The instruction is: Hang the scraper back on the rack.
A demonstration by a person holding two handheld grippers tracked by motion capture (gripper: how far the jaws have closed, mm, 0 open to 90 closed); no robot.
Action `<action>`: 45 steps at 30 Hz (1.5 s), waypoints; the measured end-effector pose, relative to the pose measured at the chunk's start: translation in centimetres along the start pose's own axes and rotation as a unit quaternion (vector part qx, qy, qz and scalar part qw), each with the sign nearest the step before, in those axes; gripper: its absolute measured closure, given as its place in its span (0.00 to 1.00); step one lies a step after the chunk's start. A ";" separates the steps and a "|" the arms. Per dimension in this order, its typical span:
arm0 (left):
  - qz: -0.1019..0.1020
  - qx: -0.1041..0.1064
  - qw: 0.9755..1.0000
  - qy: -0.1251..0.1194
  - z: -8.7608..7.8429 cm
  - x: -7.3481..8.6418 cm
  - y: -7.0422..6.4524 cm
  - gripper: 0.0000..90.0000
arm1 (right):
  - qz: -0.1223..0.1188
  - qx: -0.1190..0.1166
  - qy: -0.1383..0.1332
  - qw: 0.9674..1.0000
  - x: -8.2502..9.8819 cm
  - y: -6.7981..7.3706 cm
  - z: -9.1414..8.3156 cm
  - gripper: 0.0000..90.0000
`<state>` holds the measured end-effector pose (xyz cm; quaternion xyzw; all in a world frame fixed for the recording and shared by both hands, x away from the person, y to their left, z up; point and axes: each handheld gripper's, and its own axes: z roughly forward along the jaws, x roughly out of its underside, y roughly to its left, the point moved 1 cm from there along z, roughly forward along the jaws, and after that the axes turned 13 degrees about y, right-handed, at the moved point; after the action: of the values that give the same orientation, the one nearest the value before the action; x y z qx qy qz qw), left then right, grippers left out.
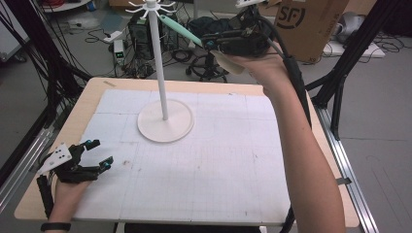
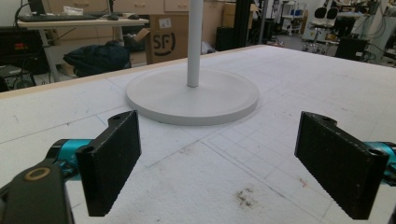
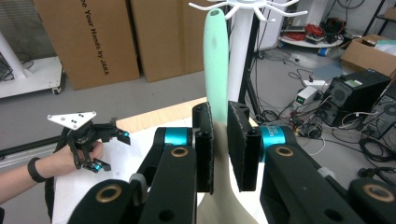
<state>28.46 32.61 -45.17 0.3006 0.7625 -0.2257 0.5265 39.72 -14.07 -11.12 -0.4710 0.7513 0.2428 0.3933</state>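
A white hook stand rises from a round base (image 1: 165,127) (image 2: 192,95) on the white mat; its pole (image 1: 159,63) ends in a crown of hooks (image 1: 151,7) (image 3: 243,5). My right gripper (image 1: 210,42) (image 3: 220,147) is raised near the stand's top, shut on a utensil with a mint-green handle (image 1: 180,30) (image 3: 216,60) and a cream head (image 1: 229,62). The handle's tip points at the hooks. My left gripper (image 1: 101,154) (image 2: 217,161) rests low at the mat's near left corner, open, with nothing between its pads.
The white gridded mat (image 1: 204,160) covers a wooden table (image 1: 97,85). Cardboard boxes (image 1: 306,24) (image 3: 88,42), cables and computer gear (image 1: 141,34) stand on the floor beyond the far edge. Black frame posts (image 1: 350,58) flank the table.
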 end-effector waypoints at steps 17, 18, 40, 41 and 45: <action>0.001 0.000 1.000 0.000 0.0 0.0 0.0 0.17 | 0.007 0.008 0.005 1.000 -0.1 -0.3 0.7 0.91; 0.001 0.000 1.000 0.001 0.0 0.0 0.0 0.17 | 0.007 0.007 0.005 1.000 -0.1 -0.3 0.8 0.91; 0.002 0.001 1.000 0.001 0.0 0.0 0.0 0.17 | 0.014 0.022 0.021 0.999 0.1 -0.7 2.7 0.90; 0.002 0.001 1.000 0.001 0.0 0.0 0.0 0.17 | 0.012 0.023 0.022 0.999 0.1 -0.7 2.8 0.88; 0.003 0.001 1.000 0.002 0.0 0.0 0.0 0.17 | 0.006 0.031 0.020 0.999 0.5 -0.6 3.0 0.67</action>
<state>28.43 32.63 -45.17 0.3038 0.7623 -0.2243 0.5256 41.24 -12.39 -13.25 -0.4590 0.7691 0.2117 0.3910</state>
